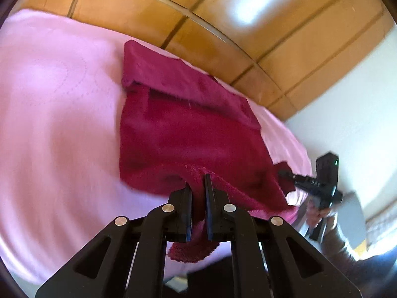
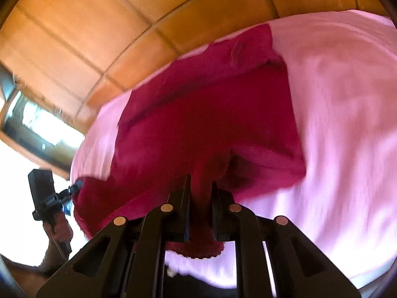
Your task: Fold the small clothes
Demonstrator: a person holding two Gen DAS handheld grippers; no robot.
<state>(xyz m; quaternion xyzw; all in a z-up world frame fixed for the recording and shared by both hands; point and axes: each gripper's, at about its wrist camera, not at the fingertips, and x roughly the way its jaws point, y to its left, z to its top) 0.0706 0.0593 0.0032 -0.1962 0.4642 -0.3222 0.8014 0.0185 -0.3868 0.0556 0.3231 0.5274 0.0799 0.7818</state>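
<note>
Behind the bed rises a wooden wardrobe [image 1: 223, 24] of orange-brown panels divided by darker seams, with bright glare on its upper doors; beside it in the left wrist view runs a white wall [image 1: 352, 114], and in the right wrist view a dark-framed window [image 2: 37, 126] shows at the far left. A pink bedspread [image 1: 57, 114] covers the bed, and on it lies the crimson knitted garment [image 1: 178, 134], most of it flat with one part folded over at the far end. Its near edge is raised off the cover at both corners. The left gripper [image 1: 198, 186] is clamped on one corner, the knit bunched between its black fingers and hanging out below them. The right gripper [image 2: 200, 186] grips the other corner the same way, fabric squeezed between its closed fingers. Each tool appears in the other's camera, held in a bare hand [image 1: 320, 211] at the bed's edge, fingertips buried in red cloth. White lettering marks the side of the right gripper's body, too blurred to read. Both frames are smeared by motion blur.
</note>
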